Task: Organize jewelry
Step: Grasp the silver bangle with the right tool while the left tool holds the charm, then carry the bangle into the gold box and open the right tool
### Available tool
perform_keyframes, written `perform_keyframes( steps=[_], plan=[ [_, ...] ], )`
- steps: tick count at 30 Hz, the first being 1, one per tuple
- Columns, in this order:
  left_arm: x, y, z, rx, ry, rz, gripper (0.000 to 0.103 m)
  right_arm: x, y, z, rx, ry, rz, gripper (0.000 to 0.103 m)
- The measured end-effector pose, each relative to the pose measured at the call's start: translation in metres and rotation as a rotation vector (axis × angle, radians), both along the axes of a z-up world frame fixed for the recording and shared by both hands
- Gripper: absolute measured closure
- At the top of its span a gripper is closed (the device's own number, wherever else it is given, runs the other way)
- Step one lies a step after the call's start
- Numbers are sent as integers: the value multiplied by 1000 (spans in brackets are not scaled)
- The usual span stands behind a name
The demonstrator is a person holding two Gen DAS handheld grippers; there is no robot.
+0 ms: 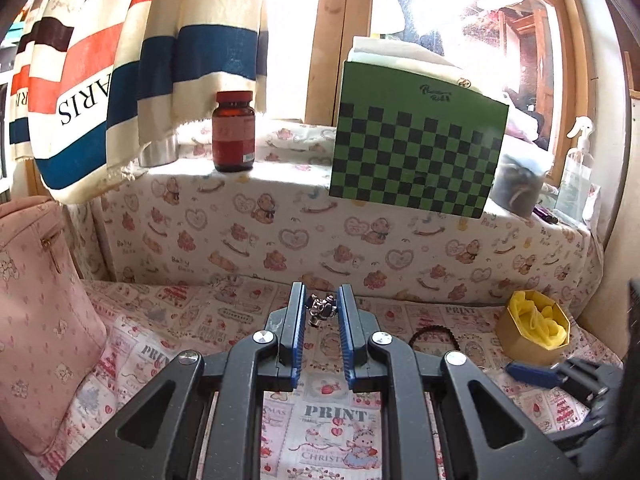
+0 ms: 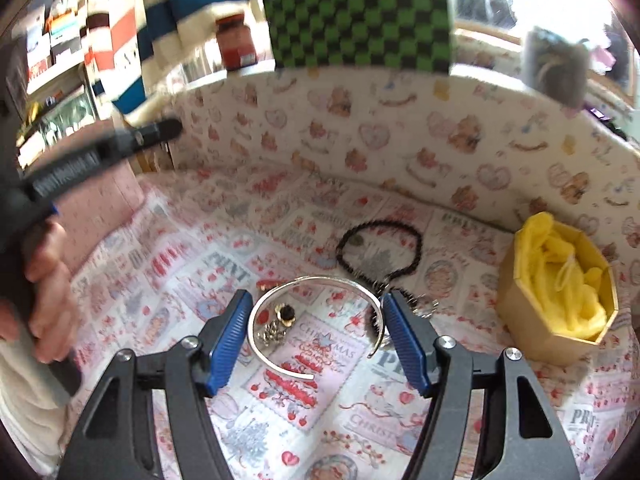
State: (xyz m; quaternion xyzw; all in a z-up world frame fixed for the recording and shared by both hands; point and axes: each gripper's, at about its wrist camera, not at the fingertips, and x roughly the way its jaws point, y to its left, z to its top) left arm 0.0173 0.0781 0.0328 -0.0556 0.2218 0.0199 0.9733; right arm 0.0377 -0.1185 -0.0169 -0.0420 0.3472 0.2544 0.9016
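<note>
In the left wrist view my left gripper (image 1: 320, 292) is shut on a small silver charm (image 1: 320, 307), held above the printed cloth. In the right wrist view my right gripper (image 2: 316, 296) is shut on a silver open bangle (image 2: 276, 364); its blue pads (image 2: 230, 340) press the bangle's two sides. Under the bangle lie small earrings (image 2: 280, 320). Beyond it a black bead bracelet (image 2: 380, 248) lies on the cloth. An octagonal gold box (image 2: 532, 320) lined with yellow cloth stands at the right, also seen as the gold box (image 1: 534, 326). A hand (image 2: 48, 280) holds the left gripper (image 2: 160, 130) at the upper left.
A cloth-covered ledge (image 1: 280, 220) rises behind the work area. On it stand a green checkered box (image 1: 416, 152), a brown bottle (image 1: 234, 132) and a spray bottle (image 1: 576, 176). A pink bag (image 1: 36, 300) leans at the left, and a striped towel (image 1: 160, 60) hangs above.
</note>
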Motion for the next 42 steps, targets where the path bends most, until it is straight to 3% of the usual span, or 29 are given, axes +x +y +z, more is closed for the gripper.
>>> perform_keyframes(
  steps=[7, 16, 19, 28, 30, 31, 37, 42],
  plan=[
    [-9, -8, 3, 23, -69, -42, 88, 0, -37, 28, 45, -112, -102, 37],
    [0, -13, -7, 21, -41, -55, 88, 15, -99, 41, 107, -179, -300, 37],
    [2, -14, -11, 34, -33, -45, 88, 28, -115, 37, 116, -172, -367, 37],
    [4, -20, -17, 63, -27, -57, 88, 62, -143, 6, 156, -38, -467, 37],
    [4, -22, -17, 73, -25, -61, 88, 61, -147, 4, 170, -42, -492, 33],
    [4, -23, -18, 74, -21, -65, 88, 61, -149, 4, 179, -45, -501, 25],
    [9, -27, -22, 38, 27, -113, 88, 41, -166, 17, 238, -81, -521, 17],
    [21, -49, -17, -21, 100, -208, 88, 33, -189, 27, 250, -81, -593, 15]
  ],
)
